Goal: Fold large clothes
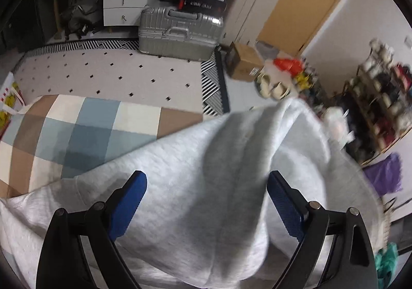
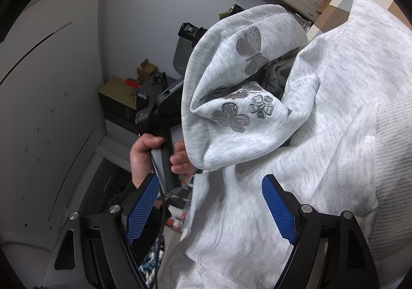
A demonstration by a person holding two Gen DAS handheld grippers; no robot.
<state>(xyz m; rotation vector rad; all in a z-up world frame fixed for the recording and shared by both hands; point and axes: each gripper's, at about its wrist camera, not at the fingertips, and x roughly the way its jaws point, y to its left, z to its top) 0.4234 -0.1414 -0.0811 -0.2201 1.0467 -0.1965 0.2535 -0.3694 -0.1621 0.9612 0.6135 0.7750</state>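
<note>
Left tool point(image 1: 207, 196) is standing with its jaws spread wide, blue pads point(image 1: 128, 205) clear on both sides. A raised fold of the grey sweatshirt point(image 1: 180, 186) is bulging up between them, but neither pad is pressing on it, so no grip there.

The sweatshirt is lying over the checked blanket point(image 1: 77, 129), covering its near and right part; the far left squares are showing bare. Its right edge is blurring out against the shoe rack point(image 1: 381, 108). Beyond the blanket: a dotted rug point(image 1: 116, 72) and a silver suitcase point(image 1: 180, 31) at the rug's far edge.

Right tool point(image 2: 209, 207) is also standing wide open, pads point(image 2: 279, 207) well apart. Sweatshirt point(image 2: 322, 134) cloth is passing between and behind them; I cannot tell whether the right pad is brushing it, but nothing is clamped.

In the right wrist view a bunched flap with an embroidered butterfly point(image 2: 251, 48) and flowers point(image 2: 233, 117) is hanging over the other tool's handle. The person's hand point(image 2: 144, 155) is gripping that handle point(image 2: 164, 165), just left of the flap. The ribbed hem point(image 2: 386, 160) is sitting at the right edge of that view.
</note>
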